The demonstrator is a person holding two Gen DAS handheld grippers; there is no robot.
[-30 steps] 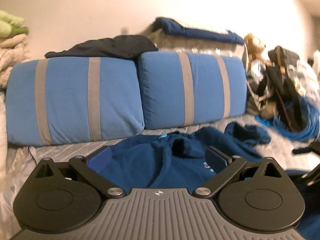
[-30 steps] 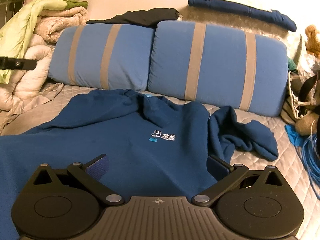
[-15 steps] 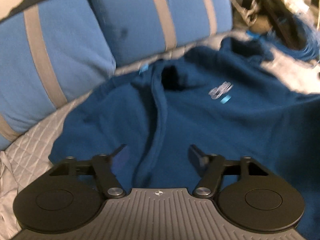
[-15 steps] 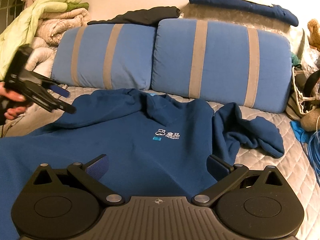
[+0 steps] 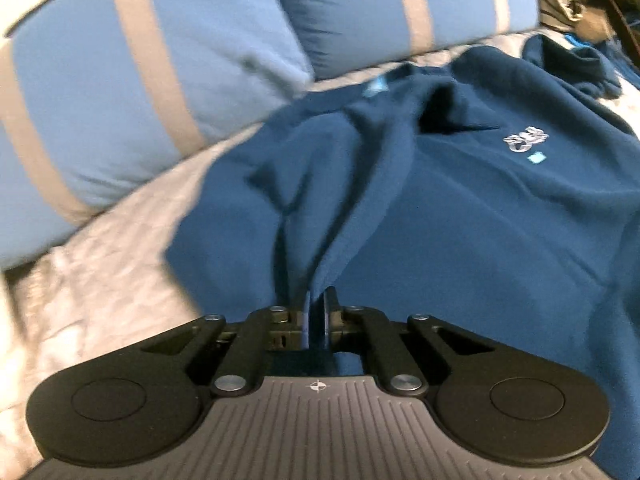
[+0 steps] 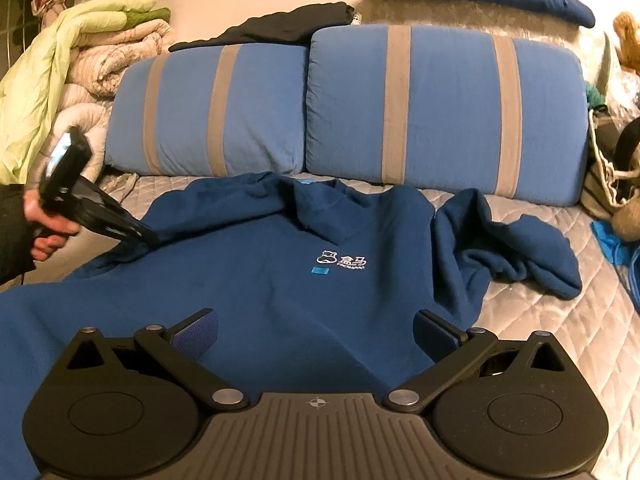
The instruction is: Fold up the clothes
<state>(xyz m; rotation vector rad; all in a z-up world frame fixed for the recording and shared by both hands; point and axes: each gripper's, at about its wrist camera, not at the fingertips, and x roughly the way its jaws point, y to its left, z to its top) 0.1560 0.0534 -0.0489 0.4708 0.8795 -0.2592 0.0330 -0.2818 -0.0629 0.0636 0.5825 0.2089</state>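
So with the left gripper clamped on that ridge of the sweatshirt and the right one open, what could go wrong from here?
1. The left gripper pinches only a narrow ridge of the blue sweatshirt; pulling might slip it free or lift a single layer.
2. The right gripper is open, holding nothing, so a one-sided pull may drag the whole garment.
3. The bunched sleeve could get folded in crumpled.

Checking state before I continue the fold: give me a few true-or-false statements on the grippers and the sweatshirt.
1. The left gripper is shut on a fold of the blue sweatshirt. True.
2. The right gripper grips the sweatshirt. False: it is open, above the fabric.
3. The sweatshirt's logo faces up. True.
4. The sweatshirt is already folded into a neat stack. False: it lies spread on the bed, one sleeve bunched.
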